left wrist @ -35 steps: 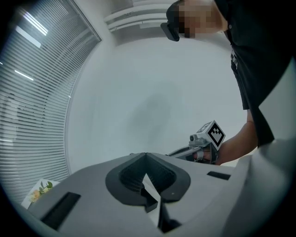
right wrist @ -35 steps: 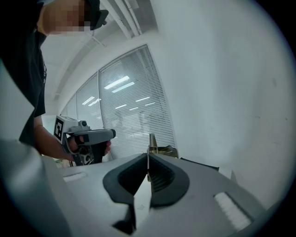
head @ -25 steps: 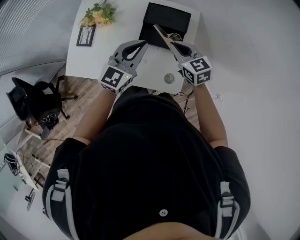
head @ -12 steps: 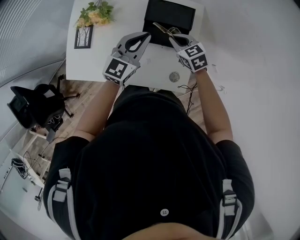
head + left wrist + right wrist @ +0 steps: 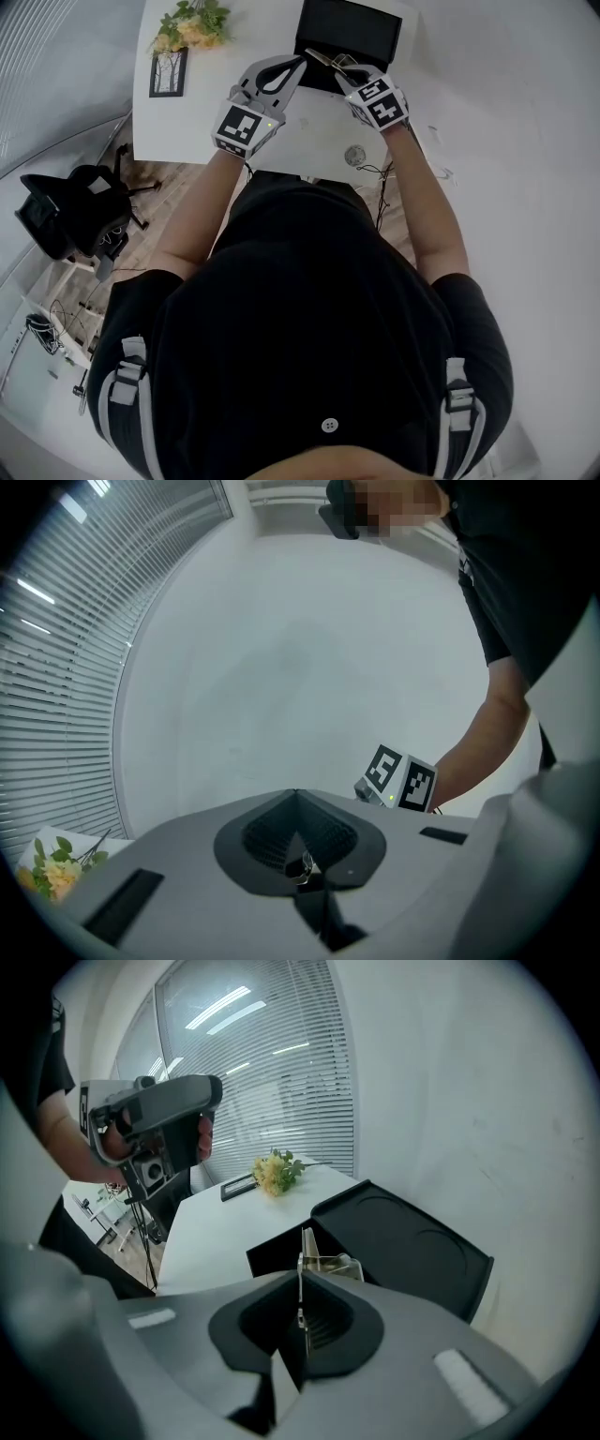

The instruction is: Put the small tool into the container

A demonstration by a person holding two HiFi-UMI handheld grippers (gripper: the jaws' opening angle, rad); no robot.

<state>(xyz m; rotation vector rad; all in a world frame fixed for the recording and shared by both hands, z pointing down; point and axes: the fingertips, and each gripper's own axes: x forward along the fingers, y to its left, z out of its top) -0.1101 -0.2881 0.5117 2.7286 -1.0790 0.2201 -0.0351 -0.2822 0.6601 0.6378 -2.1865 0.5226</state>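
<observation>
My right gripper (image 5: 343, 73) is shut on the small tool (image 5: 324, 59), a thin metal piece with a pale clip part. In the right gripper view the small tool (image 5: 306, 1249) sticks out past the right gripper (image 5: 300, 1283), over the near edge of the black container (image 5: 277, 1249). The container's lid (image 5: 403, 1241) lies open behind it. In the head view the container (image 5: 349, 31) sits at the table's far edge. My left gripper (image 5: 298, 64) is shut, just left of the tool. The left gripper (image 5: 296, 803) points at a bare wall, with the right gripper's marker cube (image 5: 398, 780) beyond.
The white table (image 5: 309, 131) carries a small round disc (image 5: 354, 155) near its front edge. A bunch of yellow flowers (image 5: 192, 26) and a dark picture frame (image 5: 171, 72) lie at the far left. A black chair (image 5: 70, 211) stands on the floor to the left.
Both grippers have moved forward across the table toward the container. The tool has gone from short of the box to over its near edge.
</observation>
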